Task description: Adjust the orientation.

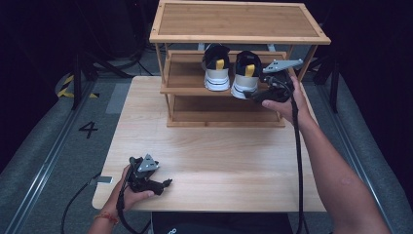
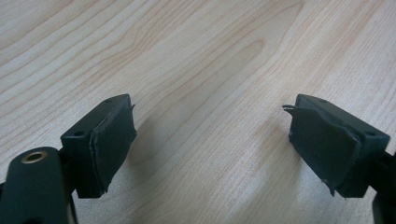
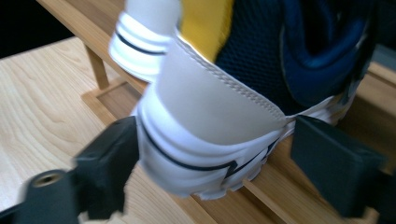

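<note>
Shoe rack (image 1: 168, 73) at surface (image 1: 204, 161) rear: right sneaker (image 1: 246, 73) sits on its middle shelf, heel between the released right tool (image 3: 212, 154); withdraw straight back without nudging it; left tool (image 2: 210, 140) idle, released, before the rack.

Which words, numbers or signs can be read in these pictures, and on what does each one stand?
"4": a black number on the grey floor, left of the table.
White letters on a black thing at the table's near edge: cut off and too small to read.
The two shoes on the rack: no readable brand or label in the high view or the right gripper view.
</note>
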The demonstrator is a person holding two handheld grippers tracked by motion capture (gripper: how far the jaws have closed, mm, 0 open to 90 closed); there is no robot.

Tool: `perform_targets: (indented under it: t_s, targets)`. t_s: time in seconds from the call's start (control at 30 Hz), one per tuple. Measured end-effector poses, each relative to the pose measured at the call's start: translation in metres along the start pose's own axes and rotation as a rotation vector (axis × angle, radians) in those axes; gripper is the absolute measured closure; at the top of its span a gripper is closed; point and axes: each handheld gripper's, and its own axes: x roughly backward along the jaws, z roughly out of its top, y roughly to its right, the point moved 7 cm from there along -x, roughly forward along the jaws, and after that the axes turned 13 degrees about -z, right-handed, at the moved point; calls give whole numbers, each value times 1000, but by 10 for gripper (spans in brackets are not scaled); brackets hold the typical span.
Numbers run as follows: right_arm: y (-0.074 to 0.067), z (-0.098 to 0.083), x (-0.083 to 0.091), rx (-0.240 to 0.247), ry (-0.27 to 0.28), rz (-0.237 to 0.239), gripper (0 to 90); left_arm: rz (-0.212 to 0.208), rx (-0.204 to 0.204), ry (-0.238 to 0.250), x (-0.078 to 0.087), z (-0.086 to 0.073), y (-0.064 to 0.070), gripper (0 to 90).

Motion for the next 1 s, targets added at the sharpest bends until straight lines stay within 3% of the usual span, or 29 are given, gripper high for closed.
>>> perform_targets:
  t_s: [0.13, 0.27, 0.5, 0.53, 0.6, 0.73, 1.0]
  targets:
    - [1, 0, -6, 10, -9, 14, 124, 0, 0, -1, 0, 0, 0, 148]
    - [7, 3, -11, 34, -3, 4, 214, -1, 0, -1, 0, 0, 0, 148]
    - [14, 8, -22, 75, -24, 5, 229, 1, 0, 2, 0, 0, 0, 148]
    - [17, 8, -24, 75, -30, 7, 292, 2, 0, 1, 0, 0, 0, 148]
    - [20, 8, -25, 84, -29, -8, 322, 2, -1, 2, 0, 0, 0, 148]
    - [20, 5, -33, 81, -32, -4, 318, 1, 0, 2, 0, 0, 0, 148]
    - [22, -1, -15, 75, -2, -22, 315, 1, -4, 1, 0, 0, -1, 147]
